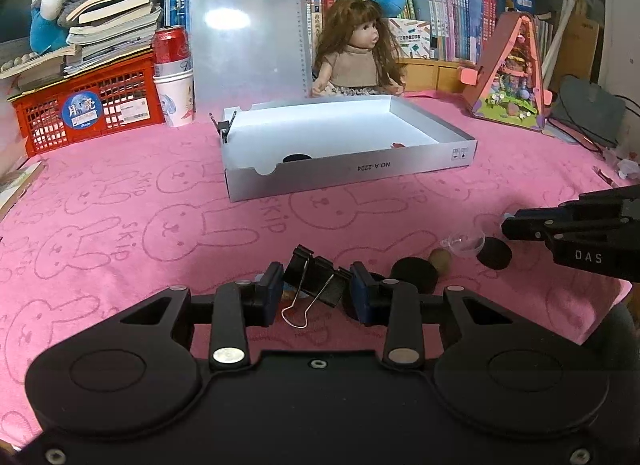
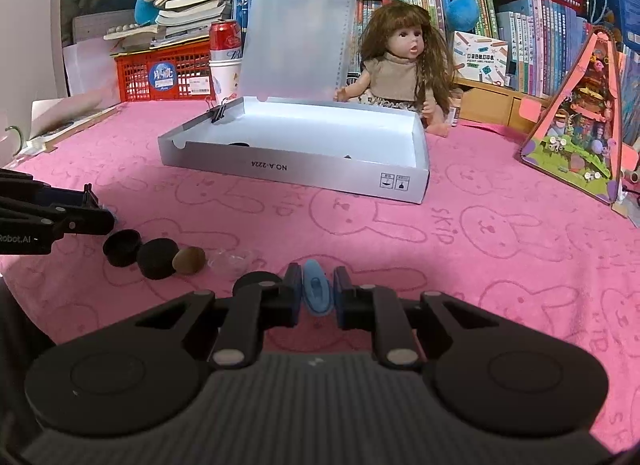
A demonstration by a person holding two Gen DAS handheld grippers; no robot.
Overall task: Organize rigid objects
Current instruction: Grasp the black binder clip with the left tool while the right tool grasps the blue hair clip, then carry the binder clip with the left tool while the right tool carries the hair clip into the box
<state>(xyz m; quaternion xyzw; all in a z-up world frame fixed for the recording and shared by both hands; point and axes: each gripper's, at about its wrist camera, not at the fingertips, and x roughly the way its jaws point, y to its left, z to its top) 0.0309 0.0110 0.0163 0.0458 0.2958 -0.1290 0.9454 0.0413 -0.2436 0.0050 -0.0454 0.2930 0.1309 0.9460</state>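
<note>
My left gripper [image 1: 316, 285] is shut on a black binder clip [image 1: 310, 279] with wire handles, just above the pink cloth. My right gripper [image 2: 317, 293] is shut on a small blue plastic piece [image 2: 318, 295]. In the left wrist view, two black caps [image 1: 414, 273], a brown pebble-like piece [image 1: 440, 261] and a clear plastic dome [image 1: 466, 243] lie loose between the two grippers. The right gripper [image 1: 510, 225] comes in from the right edge of that view. An open shallow white box [image 1: 352, 173] sits farther back, with a black disc [image 1: 297, 157] inside.
Another binder clip [image 1: 223, 127] is clamped on the box's left rim. A doll [image 1: 360, 57], a red crate [image 1: 92, 113], a can on paper cups [image 1: 172, 65] and a toy house [image 1: 514, 77] line the back. The pink cloth [image 1: 120, 225] covers the table.
</note>
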